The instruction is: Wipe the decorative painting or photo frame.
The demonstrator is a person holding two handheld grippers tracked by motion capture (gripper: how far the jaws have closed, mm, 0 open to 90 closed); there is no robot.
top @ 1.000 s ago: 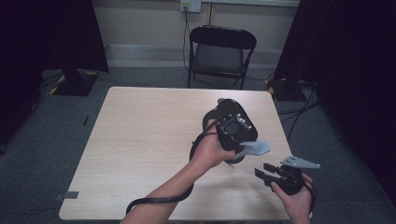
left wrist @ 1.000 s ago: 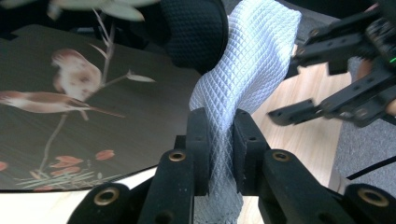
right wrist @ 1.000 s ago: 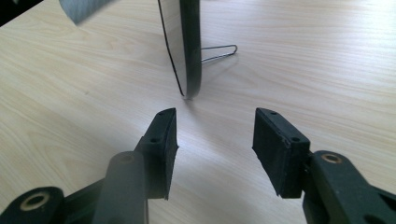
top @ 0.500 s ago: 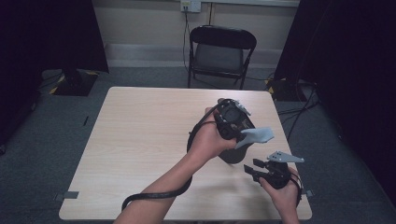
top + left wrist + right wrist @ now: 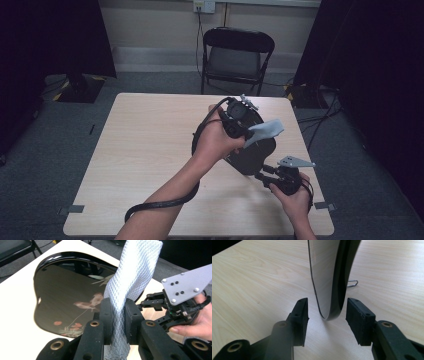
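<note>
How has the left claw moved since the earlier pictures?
Yes. The left claw, shut on the cloth, has moved toward the chair, judged against the table edge.

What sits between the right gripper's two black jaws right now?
In the right gripper view, the lower edge of the black heart-shaped lacquered tray stands between the right gripper jaws, which have just been closing; small gaps remain on both sides, over bare light wooden table.

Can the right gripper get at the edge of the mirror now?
Probably yes. The right gripper has its jaws open on either side of the mirror edge, pads not yet touching, and nothing stands between them.
</note>
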